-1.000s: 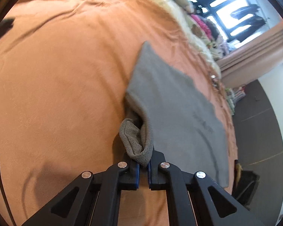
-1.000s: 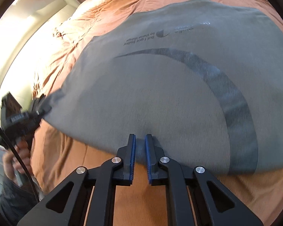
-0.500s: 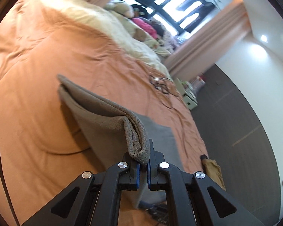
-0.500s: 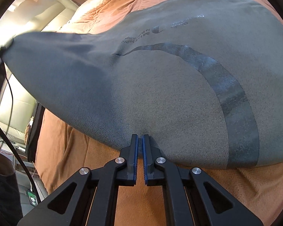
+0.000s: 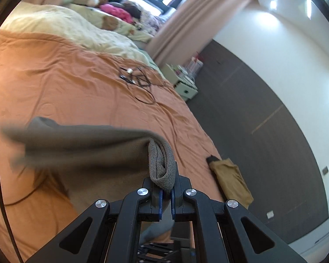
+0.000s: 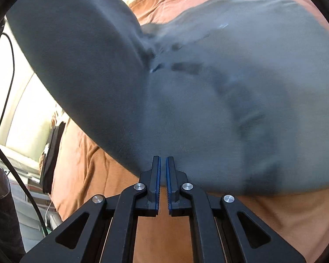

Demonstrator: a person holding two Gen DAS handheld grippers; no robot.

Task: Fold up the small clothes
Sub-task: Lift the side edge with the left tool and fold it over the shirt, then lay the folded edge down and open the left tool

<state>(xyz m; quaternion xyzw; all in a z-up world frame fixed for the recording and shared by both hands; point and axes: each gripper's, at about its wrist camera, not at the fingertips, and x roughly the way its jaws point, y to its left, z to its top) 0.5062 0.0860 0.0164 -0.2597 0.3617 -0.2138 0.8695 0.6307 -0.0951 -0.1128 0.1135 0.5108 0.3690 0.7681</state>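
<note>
left gripper (image 5: 166, 194): fingers pinched on a bunched corner of the grey shirt (image 6: 208, 100) | right gripper (image 6: 162, 175): fingers nearly together at its near hem, grip unclear | shirt half-lifted over orange bed (image 5: 76, 83) | lifted edge is best carried across level, corners matched | soft limp knit, motion-blurred | tan cloth (image 5: 230, 175) at bed edge

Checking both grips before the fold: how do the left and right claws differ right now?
The left claw has a bunched wad of the grey shirt between its pads; the right claw pinches a flat edge. The left's part is lifted above the orange bedspread, the right's hangs low. Both are shut on it.
</note>
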